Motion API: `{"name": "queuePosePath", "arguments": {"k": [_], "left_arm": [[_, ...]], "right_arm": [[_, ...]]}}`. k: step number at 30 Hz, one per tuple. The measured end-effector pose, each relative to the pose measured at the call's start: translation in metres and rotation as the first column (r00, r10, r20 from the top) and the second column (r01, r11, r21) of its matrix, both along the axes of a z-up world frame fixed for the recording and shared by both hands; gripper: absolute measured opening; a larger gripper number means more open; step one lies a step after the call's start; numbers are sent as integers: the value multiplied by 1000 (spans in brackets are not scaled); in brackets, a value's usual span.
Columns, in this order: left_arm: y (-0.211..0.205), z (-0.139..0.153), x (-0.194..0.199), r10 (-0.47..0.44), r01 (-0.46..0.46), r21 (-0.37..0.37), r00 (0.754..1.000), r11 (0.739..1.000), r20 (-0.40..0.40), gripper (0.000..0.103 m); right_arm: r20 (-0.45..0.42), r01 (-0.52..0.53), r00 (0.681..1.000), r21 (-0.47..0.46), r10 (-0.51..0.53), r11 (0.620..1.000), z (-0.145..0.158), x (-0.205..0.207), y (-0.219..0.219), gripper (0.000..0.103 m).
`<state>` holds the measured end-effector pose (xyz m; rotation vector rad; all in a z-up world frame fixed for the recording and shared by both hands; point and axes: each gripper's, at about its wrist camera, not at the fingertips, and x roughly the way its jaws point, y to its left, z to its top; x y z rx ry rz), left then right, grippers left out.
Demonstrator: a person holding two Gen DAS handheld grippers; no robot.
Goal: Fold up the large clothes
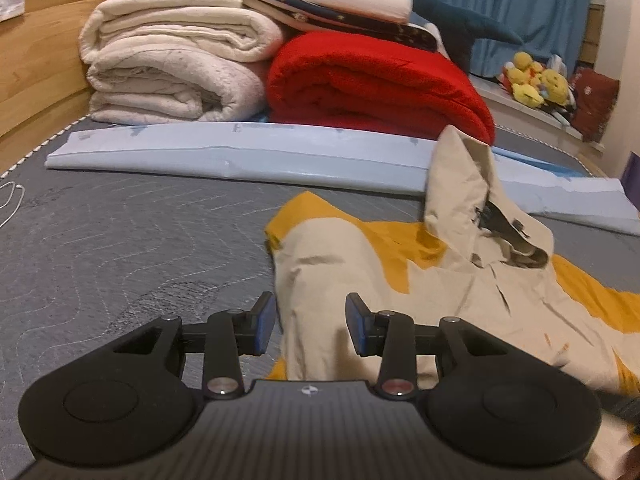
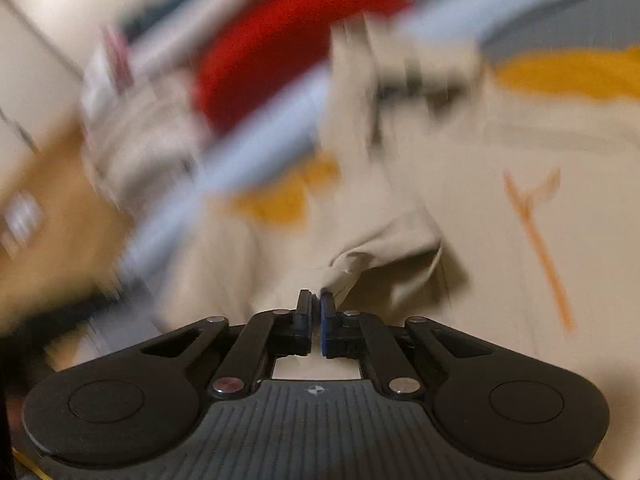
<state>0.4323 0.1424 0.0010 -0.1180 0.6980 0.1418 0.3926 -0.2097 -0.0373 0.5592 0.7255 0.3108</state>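
Right wrist: tongs (image 2: 316,304) pinched on beige jacket (image 2: 400,248) fold.

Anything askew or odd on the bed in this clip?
Yes: the beige jacket lies rumpled on the grey mattress, its hood poking up. The right wrist view is motion-blurred, so little else there is readable.

Left of the beige jacket (image 1: 400,280), the grey mattress (image 1: 120,232) lies bare. Beyond the jacket, a pale blue roll (image 1: 240,156) and stacked blankets (image 1: 180,64) block passage.
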Motion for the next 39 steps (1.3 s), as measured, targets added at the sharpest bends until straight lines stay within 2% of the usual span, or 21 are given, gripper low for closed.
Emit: {"name": "queuePosePath", "arguments": {"k": [2,4,6,7,8,9,11,13,15,17,19,24,26,27,28,29,31,33,36,37,39], "left_arm": [[1,0,1,9,-9,1,1000,1000,0,43],[0,-1,1,4,-4,6,1000,1000,-3,43],[-3,-4,2,-10,10,14,1000,1000,-11,43],[-4,-6,2,-18,19,18,1000,1000,-16,43],[-7,-8,4,-24,25,21,999,999,-23,43],[-9,-10,5,-27,28,24,999,999,-29,43],[-12,-16,9,-31,32,19,999,999,-45,43],[-15,-21,13,-32,33,15,998,999,-58,43],[-20,-27,16,-37,38,19,997,999,-74,43],[-23,-32,18,-43,45,18,996,999,-83,43],[-24,-34,20,-43,45,15,995,999,-91,43],[-27,-33,22,-50,51,8,995,999,-90,43],[-26,-33,22,-47,48,13,995,999,-88,47],[-25,-33,22,-43,44,16,995,999,-88,48],[-24,-33,22,-37,39,18,995,999,-91,48],[-22,-33,23,-33,34,18,995,999,-92,48],[-20,-34,23,-26,28,15,995,1000,-95,48],[-21,-34,23,-31,33,12,995,999,-94,48],[-25,-36,22,-55,57,14,993,998,-101,48],[-27,-38,23,-65,67,14,992,998,-109,48],[-30,-43,24,-79,81,13,988,997,-130,48]], "right_arm": [[132,129,981,96,-141,987,26,-8,-34,1],[206,293,925,148,-319,945,44,-17,-73,0],[230,458,849,127,-475,880,53,-22,-109,2],[222,539,811,79,-542,839,55,-23,-123,4],[204,595,785,17,-585,804,54,-20,-133,4],[181,622,772,-21,-609,783,51,-17,-142,4],[96,632,773,-38,-627,774,41,-10,-156,4],[19,594,804,-5,-594,804,30,-3,-159,12],[-79,504,861,12,-502,864,15,14,-154,41],[-163,429,893,22,-420,903,1,28,-147,44],[-225,401,893,7,-390,916,-14,41,-139,44],[-319,405,870,25,-377,914,-50,57,-141,44],[-310,383,879,10,-361,924,-56,61,-135,41],[-297,376,885,0,-359,927,-55,63,-134,21],[-283,377,887,-13,-365,926,-53,63,-133,6],[-265,386,887,-21,-378,922,-48,61,-133,1],[-193,416,890,-25,-413,909,-34,50,-136,0],[-70,439,894,-60,-442,897,-6,41,-129,0],[116,476,878,-115,-464,872,30,27,-125,0],[138,496,867,-150,-478,855,35,26,-126,0],[110,542,839,-246,-532,804,33,28,-133,2]]}}
